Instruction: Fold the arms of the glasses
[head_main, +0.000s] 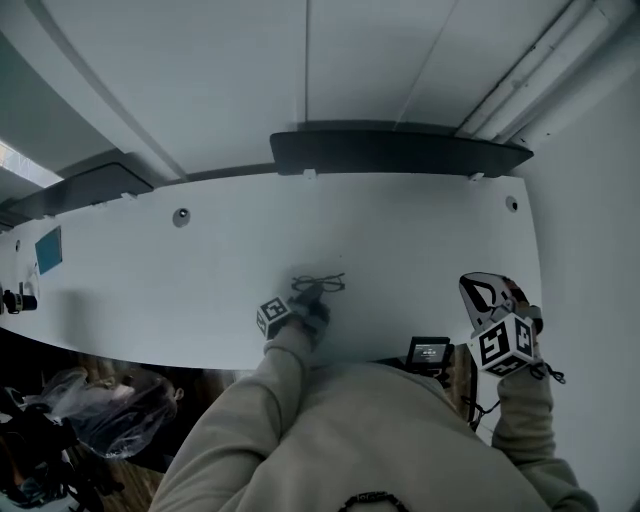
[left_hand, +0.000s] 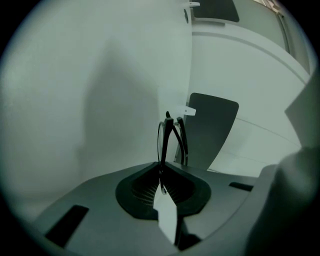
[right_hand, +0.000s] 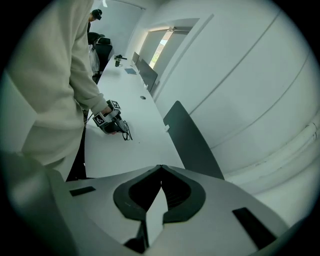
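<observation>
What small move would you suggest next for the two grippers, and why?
Probably bring the right gripper across toward the thin black-framed glasses: the left gripper pinches them at the white table, while the right hangs shut and empty, far aside.

In the head view, the jaws of the left gripper (head_main: 305, 310) are concealed behind its own marker cube, and the glasses (head_main: 318, 284) are rendered too small for the position of their arms to be determined. In the left gripper view, the lower portion of the frame is hidden between the pressed-together jaws. The near edge of the table (head_main: 400, 240) is covered by the person (head_main: 380, 440).
</observation>
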